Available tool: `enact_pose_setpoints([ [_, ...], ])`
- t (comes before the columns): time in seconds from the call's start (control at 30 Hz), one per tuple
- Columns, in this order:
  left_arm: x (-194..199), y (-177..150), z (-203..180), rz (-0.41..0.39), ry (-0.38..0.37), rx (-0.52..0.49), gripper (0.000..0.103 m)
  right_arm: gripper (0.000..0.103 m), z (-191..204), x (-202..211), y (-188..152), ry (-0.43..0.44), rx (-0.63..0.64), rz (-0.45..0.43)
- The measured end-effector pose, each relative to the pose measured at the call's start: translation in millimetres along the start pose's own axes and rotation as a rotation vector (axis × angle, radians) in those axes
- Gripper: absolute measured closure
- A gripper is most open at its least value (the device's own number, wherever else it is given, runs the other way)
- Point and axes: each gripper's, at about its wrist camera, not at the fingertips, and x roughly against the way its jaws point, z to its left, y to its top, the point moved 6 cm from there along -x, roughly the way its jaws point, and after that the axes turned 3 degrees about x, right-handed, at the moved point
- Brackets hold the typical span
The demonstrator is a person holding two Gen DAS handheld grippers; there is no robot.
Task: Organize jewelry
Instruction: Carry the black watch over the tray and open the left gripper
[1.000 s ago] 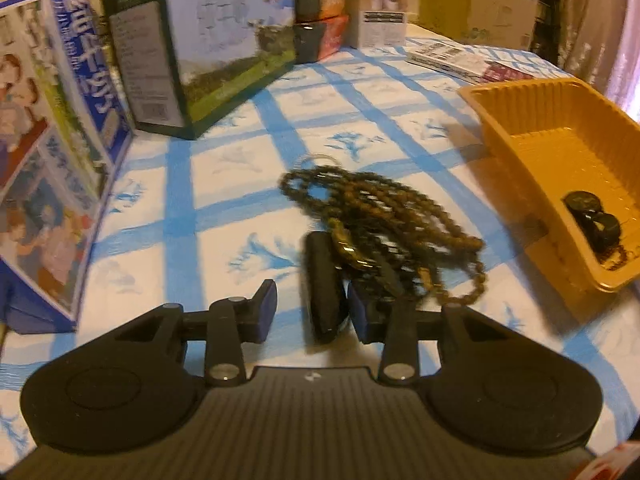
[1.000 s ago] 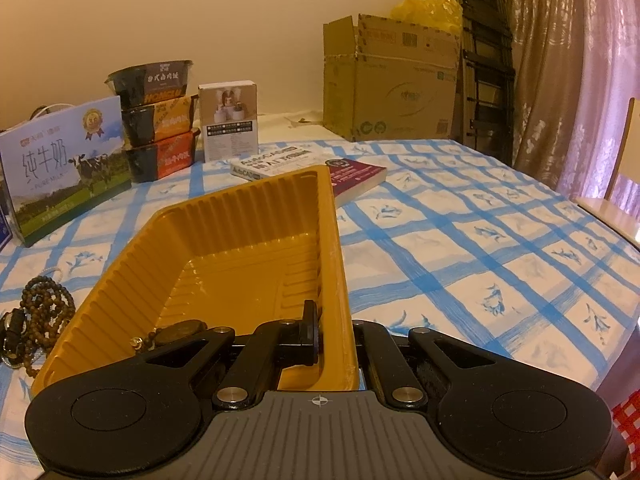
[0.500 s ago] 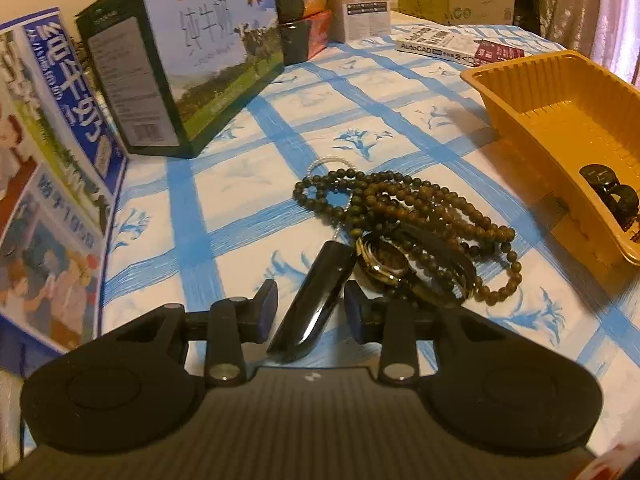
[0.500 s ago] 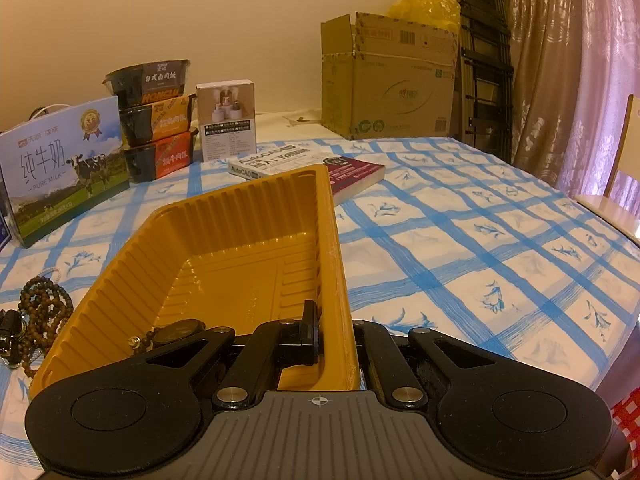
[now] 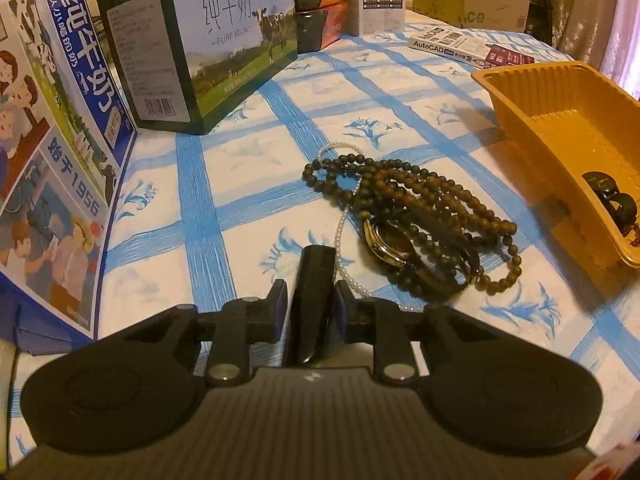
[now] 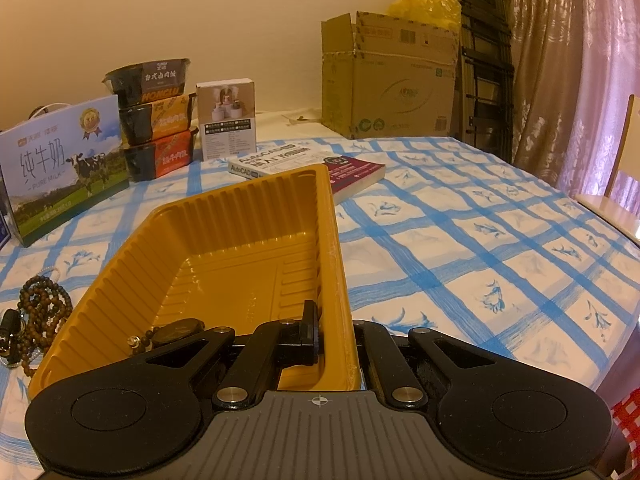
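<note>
the black strap (image 5: 313,296) now sits straight between the closing left claw (image 5: 307,306), pads not yet pinching.

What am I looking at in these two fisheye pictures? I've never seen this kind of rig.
No robot here: a person holds a two-finger gripper in each hand, and a camera on each looks forward along its fingers, so the black shapes at the bottom are the grippers themselves.

Left view: the left gripper is closing its jaws around a black watch strap. Its gold-rimmed watch lies tangled among brown bead strands and a white pearl strand on the blue-checked tablecloth.

Right view: the right gripper is shut on the wall of the orange tray, which already holds dark jewelry. Milk cartons, books and boxes stand behind.
</note>
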Motion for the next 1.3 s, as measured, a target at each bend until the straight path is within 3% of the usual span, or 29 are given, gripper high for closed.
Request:
enact_pose_setpoints([
  [0.3, 0, 3, -2, -0.019, 0.002, -0.010, 0.084, 0.100, 1, -1, 1, 0.001, 0.009, -0.003],
  [0.6, 34, 26, -18, -0.106, -0.047, -0.001, 0.084, 0.100, 2, -1, 4, 0.002, 0.026, -0.010],
  [0.77, 50, 44, -54, -0.146, -0.152, 0.001, 0.084, 0.100, 7, 2, 8, 0.008, 0.058, -0.027],
  [0.97, 61, 66, -127, -0.183, -0.341, -0.033, 0.084, 0.100, 8, 2, 10, 0.011, 0.060, -0.034],
  [1.17, 51, 79, -194, -0.154, -0.499, -0.033, 0.084, 0.100, 7, 1, 10, 0.021, 0.048, -0.039],
  [1.3, 37, 78, -222, -0.106, -0.559, -0.017, 0.084, 0.100, 5, 1, 10, 0.029, 0.044, -0.040],
])
